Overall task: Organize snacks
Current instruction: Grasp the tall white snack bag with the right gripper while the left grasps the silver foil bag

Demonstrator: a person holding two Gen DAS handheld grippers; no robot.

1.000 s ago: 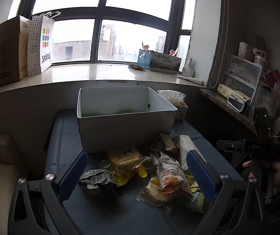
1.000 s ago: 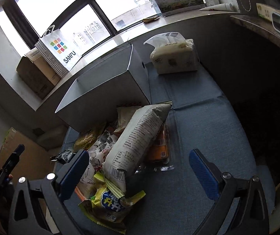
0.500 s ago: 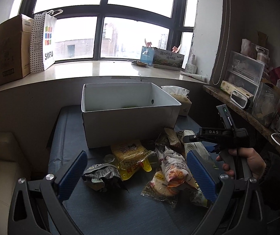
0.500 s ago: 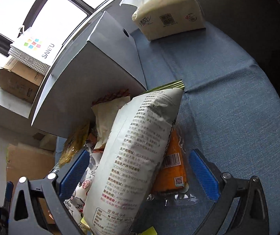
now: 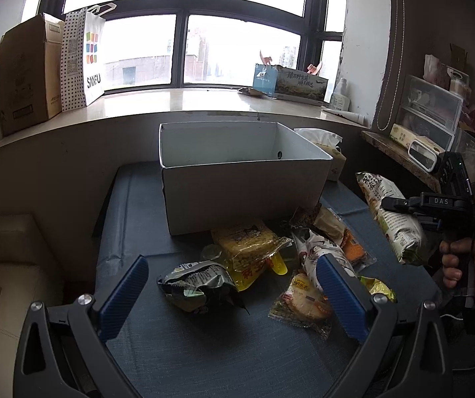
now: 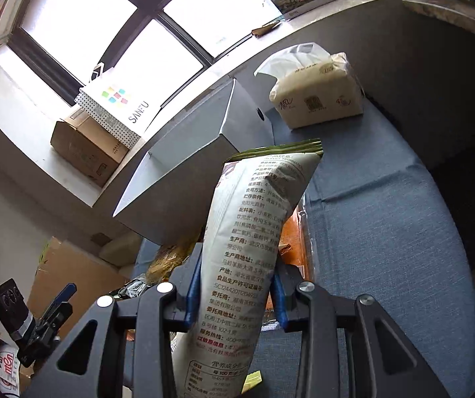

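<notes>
A white open box (image 5: pixel 237 185) stands on the blue cushion (image 5: pixel 131 219); it also shows in the right wrist view (image 6: pixel 184 179). Several snack packets lie in front of it: a dark packet (image 5: pixel 194 287), a yellow packet (image 5: pixel 250 248), a printed packet (image 5: pixel 310 252), an orange packet (image 5: pixel 353 248). My right gripper (image 6: pixel 234 298) is shut on a long white snack bag (image 6: pixel 250 248) and holds it lifted off the pile, right of the box (image 5: pixel 393 219). My left gripper (image 5: pixel 230 295) is open and empty above the near packets.
A tissue pack (image 6: pixel 317 99) sits right of the box. On the windowsill stand a cardboard box (image 5: pixel 25 73), a SANFU paper bag (image 5: pixel 84 59) and a blue carton (image 5: pixel 287 79). A cluttered shelf (image 5: pixel 430 126) is at the right.
My right gripper closed on the long white bag and lifted it off the pile. My left gripper drew back slightly and stayed open.
</notes>
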